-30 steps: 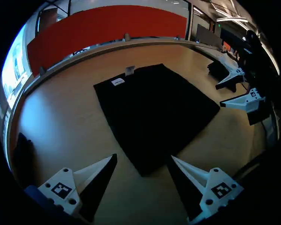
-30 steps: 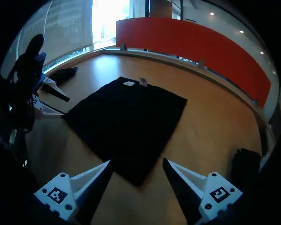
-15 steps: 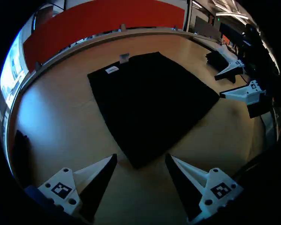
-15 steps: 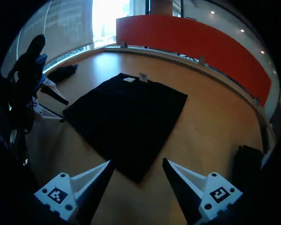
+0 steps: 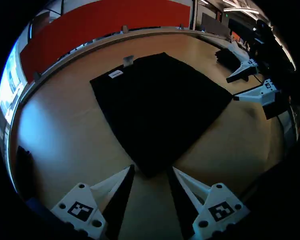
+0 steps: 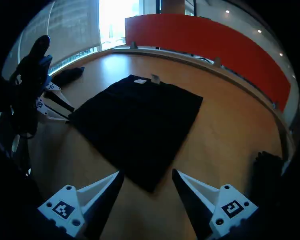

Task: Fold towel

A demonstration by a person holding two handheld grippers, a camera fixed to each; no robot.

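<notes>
Evidently one black towel (image 5: 162, 104) lies flat, with left gripper (image 5: 150, 178) and right gripper (image 6: 147, 178) fingers parted at two corners.

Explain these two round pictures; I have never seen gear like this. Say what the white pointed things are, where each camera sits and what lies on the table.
A person holds a gripper in each hand; a camera rides on each, looking along its two white fingers. In the left gripper view, the left gripper brackets one corner of a black towel lying flat on a wooden table. In the right gripper view, the right gripper brackets another corner. Both are open; nothing is held. The smaller white points at each picture's side belong to the other gripper.
</notes>
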